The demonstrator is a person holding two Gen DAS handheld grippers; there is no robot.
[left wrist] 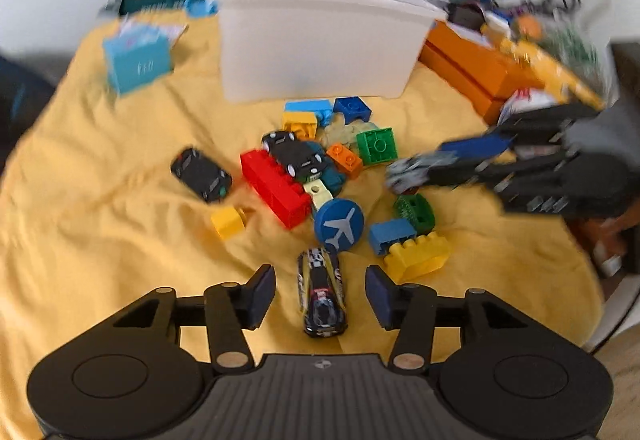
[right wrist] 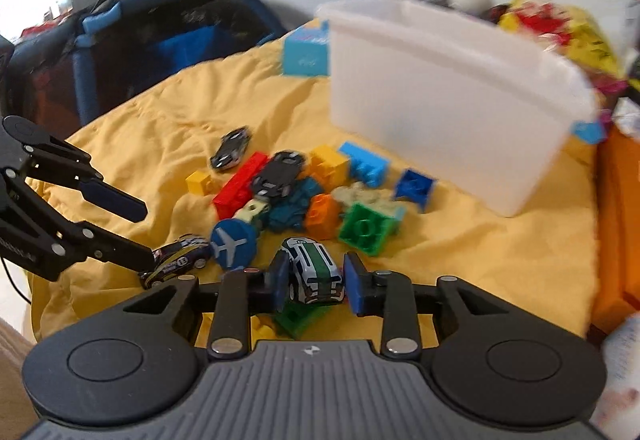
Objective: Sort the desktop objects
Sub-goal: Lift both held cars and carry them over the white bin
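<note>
A pile of toy bricks and toy cars lies on a yellow cloth [left wrist: 100, 224] in front of a white plastic bin [left wrist: 316, 48]. My left gripper [left wrist: 320, 294] is open, its jaws on either side of a black and yellow race car [left wrist: 322, 292] that lies on the cloth. The same car also shows in the right wrist view [right wrist: 178, 260]. My right gripper [right wrist: 314, 280] is shut on a white and green toy car [right wrist: 316, 274] and holds it above a green brick [right wrist: 298, 316]. The right gripper shows blurred in the left view [left wrist: 404, 170].
Two black cars [left wrist: 202, 174] [left wrist: 294, 154], a red brick [left wrist: 276, 188], a blue airplane disc [left wrist: 339, 226] and yellow [left wrist: 416, 254], blue [left wrist: 390, 234], green [left wrist: 378, 146] and orange [left wrist: 344, 158] bricks lie in the pile. A light blue box [left wrist: 138, 60] stands left, orange boxes [left wrist: 476, 68] right.
</note>
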